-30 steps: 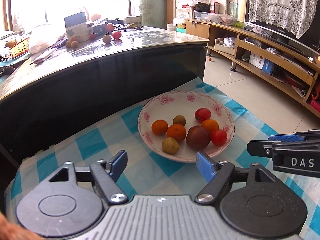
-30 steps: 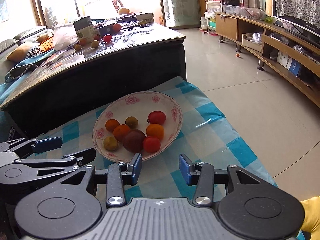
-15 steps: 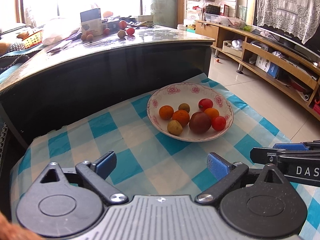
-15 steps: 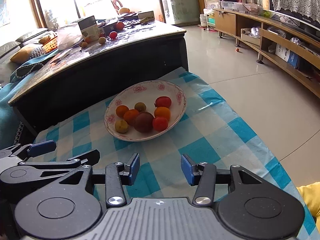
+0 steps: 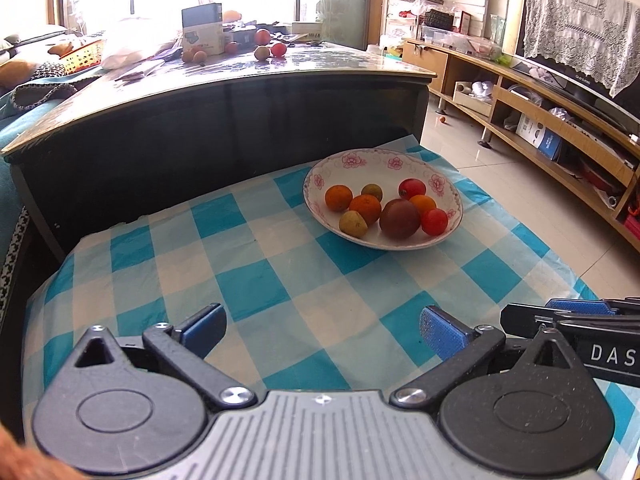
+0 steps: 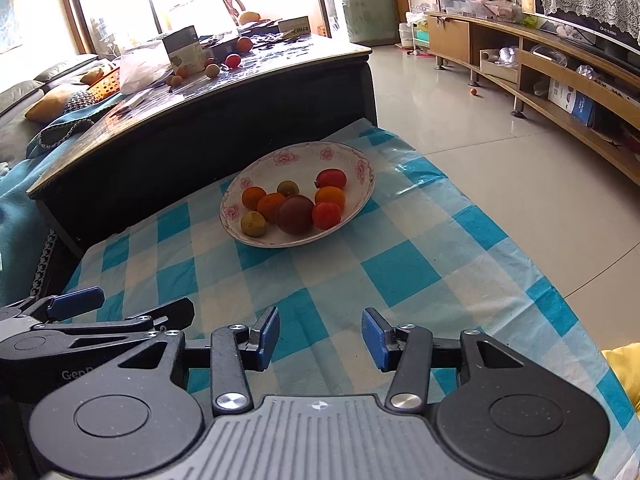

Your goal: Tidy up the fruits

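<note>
A white plate with pink flowers (image 5: pixel 352 160) (image 6: pixel 280 158) stands on a blue-and-white checked cloth (image 5: pixel 256 272) (image 6: pixel 400 268). It holds several small fruits: oranges, red tomatoes (image 5: pixel 434 221) (image 6: pixel 326 215), a dark plum (image 5: pixel 399 218) (image 6: pixel 295 214) and yellow-green ones. My left gripper (image 5: pixel 322 326) is open and empty, well back from the plate. My right gripper (image 6: pixel 320 336) is open and empty, also well short of the plate. Each gripper shows at the edge of the other's view.
A dark coffee table (image 5: pixel 224 92) (image 6: pixel 208 92) rises right behind the cloth, with more fruit (image 5: pixel 262 53), a box and bags on top. A wooden TV shelf (image 5: pixel 560 120) runs along the right. Tiled floor (image 6: pixel 500 152) lies right of the cloth.
Both grippers have pulled back from the plate, which looks smaller and farther. The left jaws have opened wider. The fruits have not moved.
</note>
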The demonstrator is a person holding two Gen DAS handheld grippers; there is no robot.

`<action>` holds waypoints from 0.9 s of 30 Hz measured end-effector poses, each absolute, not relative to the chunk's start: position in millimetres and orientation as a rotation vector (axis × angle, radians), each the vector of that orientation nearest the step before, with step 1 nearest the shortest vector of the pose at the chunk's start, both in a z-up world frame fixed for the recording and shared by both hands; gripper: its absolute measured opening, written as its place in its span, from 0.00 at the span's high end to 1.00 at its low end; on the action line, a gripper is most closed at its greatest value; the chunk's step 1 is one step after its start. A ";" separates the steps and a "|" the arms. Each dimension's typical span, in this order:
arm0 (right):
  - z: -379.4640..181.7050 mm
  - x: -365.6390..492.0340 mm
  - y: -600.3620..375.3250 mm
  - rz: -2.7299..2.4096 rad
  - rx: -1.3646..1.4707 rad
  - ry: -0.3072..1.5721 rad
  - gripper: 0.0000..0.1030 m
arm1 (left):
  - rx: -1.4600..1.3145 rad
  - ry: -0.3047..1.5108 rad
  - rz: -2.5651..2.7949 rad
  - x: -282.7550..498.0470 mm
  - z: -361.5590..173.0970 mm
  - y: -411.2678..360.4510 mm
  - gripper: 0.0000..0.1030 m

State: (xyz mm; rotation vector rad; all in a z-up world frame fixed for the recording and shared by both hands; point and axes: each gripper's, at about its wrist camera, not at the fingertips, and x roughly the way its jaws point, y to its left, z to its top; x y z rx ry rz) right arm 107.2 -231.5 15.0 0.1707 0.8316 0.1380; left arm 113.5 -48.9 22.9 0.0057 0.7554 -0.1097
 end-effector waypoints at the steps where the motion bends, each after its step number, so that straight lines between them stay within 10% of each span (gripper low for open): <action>1: 14.9 104.5 -231.5 0.138 0.172 0.832 0.59 | 0.006 0.759 -0.108 111.2 22.6 -48.6 0.00; 27: 16.0 46.0 -231.7 0.134 0.177 0.848 0.58 | 0.047 0.778 -0.109 53.8 18.4 -56.5 0.00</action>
